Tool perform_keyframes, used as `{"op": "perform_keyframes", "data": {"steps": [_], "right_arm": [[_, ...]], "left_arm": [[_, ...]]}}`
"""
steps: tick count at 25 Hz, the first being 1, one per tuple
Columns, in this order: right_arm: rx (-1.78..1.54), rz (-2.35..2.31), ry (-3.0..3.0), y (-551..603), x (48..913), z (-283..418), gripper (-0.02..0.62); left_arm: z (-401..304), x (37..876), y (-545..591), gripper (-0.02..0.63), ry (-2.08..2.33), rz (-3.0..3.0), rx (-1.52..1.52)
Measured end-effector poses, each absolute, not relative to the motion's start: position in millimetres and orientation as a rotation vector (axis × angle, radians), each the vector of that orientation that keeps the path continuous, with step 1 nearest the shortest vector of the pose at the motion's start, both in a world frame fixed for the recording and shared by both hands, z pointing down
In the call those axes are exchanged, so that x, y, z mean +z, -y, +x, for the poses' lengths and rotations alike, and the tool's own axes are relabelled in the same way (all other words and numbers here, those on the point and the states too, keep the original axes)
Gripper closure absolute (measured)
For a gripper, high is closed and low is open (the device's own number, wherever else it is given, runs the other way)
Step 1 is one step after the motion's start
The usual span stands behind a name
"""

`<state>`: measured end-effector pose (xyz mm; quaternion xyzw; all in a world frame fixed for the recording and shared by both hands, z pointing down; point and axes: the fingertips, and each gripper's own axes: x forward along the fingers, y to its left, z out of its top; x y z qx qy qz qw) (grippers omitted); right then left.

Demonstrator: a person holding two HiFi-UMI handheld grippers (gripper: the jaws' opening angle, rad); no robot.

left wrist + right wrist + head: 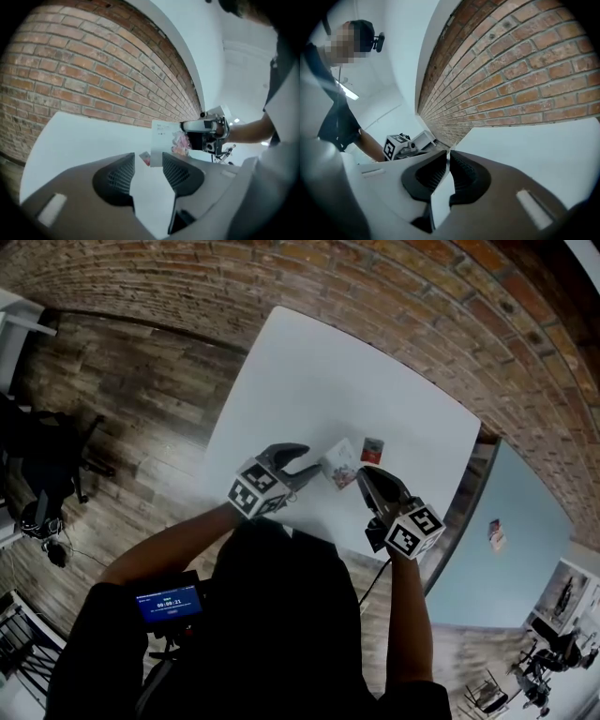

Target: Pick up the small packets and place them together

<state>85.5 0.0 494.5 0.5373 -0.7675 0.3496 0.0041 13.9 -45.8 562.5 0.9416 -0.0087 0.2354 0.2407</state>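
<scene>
The left gripper point(309, 463) is hovering low over the white surface point(309, 371), near the surface's 7 o'clock edge in the head view. Its jaws are standing apart and gripping nothing. In the left gripper view the gap between them is framing the two packets farther out.

At the left gripper's 3 o'clock, just beyond its tips, the white packet point(339, 463) is standing upright with its printed face turned toward the left gripper. Whether its lower edge is touching the surface cannot be told.

At the white packet's 1 o'clock, close by but apart from it, the small red packet point(372, 448) is lying flat on the surface, and neither gripper is touching it.

At the white packet's 4 o'clock, the right gripper point(364, 474) is holding that packet. Its jaws are almost together and clamping the packet's thin edge. In the right gripper view the packet is showing edge-on as a white sheet running down between the ribbed pads point(461, 176).

A brick wall point(375, 277) is curving around the far side of the surface.
</scene>
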Motion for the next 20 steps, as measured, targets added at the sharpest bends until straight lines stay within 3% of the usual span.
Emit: {"op": "perform_keyframes", "data": {"steps": [8,11,15,20], "right_arm": [[1.137,1.478,2.531,-16,487,62,0.569],[1.143,1.451,2.545,-22,488,59,0.569],[1.165,1.479,2.539,-27,490,63,0.569],[1.154,1.452,2.547,-34,492,63,0.569]], "left_arm": [[15,552,22,0.427,-0.21,2.317,0.443],[11,549,11,0.543,-0.272,2.315,0.456],[10,550,0,0.601,-0.308,2.295,0.462],[9,553,-7,0.584,-0.343,2.295,0.491]]}}
